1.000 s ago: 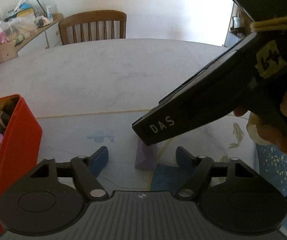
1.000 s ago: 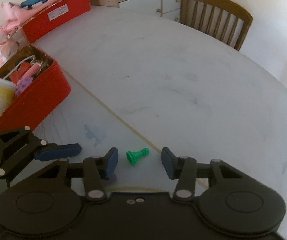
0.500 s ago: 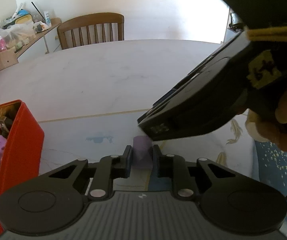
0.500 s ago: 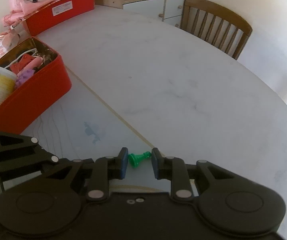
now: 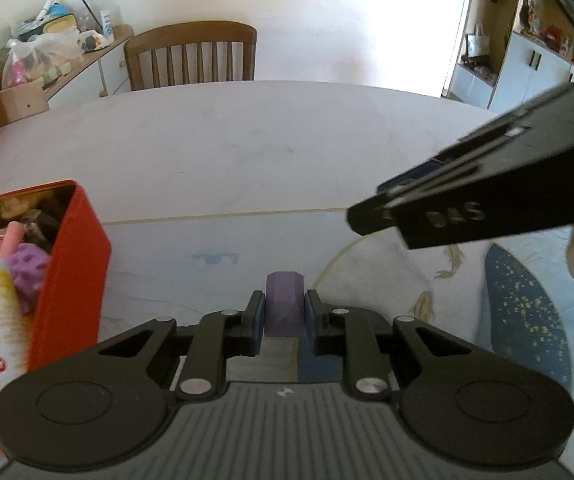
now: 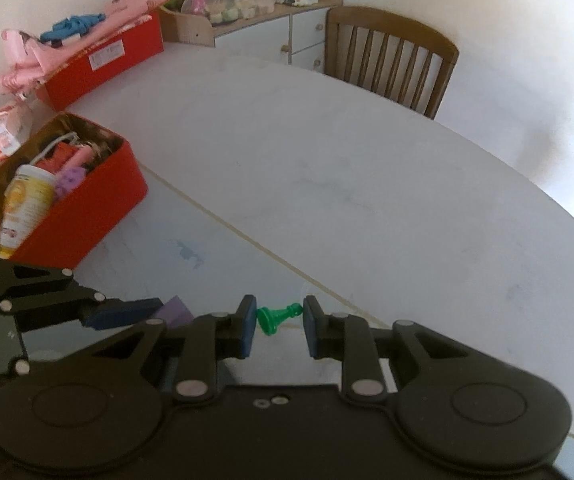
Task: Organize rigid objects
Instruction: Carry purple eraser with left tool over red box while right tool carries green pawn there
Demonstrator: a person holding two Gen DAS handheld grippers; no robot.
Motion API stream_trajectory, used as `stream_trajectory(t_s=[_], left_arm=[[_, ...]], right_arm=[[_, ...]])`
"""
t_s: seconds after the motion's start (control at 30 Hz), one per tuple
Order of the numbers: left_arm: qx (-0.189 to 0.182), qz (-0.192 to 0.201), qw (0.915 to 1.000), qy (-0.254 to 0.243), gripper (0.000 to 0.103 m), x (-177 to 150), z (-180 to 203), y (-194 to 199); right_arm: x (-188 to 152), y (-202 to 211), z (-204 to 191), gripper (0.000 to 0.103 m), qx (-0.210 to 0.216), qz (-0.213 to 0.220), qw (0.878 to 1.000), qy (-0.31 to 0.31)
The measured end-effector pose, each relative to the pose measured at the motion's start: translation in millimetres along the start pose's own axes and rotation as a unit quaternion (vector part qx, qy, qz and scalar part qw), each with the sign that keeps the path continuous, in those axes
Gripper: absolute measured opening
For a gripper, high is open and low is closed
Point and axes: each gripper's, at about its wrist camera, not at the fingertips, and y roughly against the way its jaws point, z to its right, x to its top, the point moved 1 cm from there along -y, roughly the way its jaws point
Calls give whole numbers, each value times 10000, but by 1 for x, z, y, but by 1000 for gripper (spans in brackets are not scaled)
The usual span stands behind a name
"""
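gripping: purple block [image 5: 285, 304] pinched inside left claw [image 5: 285, 316], green pawn [image 6: 277, 317] inside right claw [image 6: 279, 320]

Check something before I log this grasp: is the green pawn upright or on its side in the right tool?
On its side. The green pawn lies crosswise between the right tool's fingers, base left, head right.

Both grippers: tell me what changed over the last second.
The left gripper closed on the purple block; the right gripper closed on the green pawn. Both have begun lifting. The red tin and chair stayed put.
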Motion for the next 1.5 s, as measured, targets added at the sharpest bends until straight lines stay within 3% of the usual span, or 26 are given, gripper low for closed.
stream_trajectory(t_s=[0.77,1.13,1.5], left_arm=[[167,291,9986,410,20,1,-60,109],[316,367,9976,496,20,-3,-118,143],[555,317,9959,641,20,-14,-197,150]], right_arm=[[1,86,-81,24,226,629,9977,-62],[22,86,-132,24,340,807,9961,110],[44,60,-178,24,311,760,9964,200]])
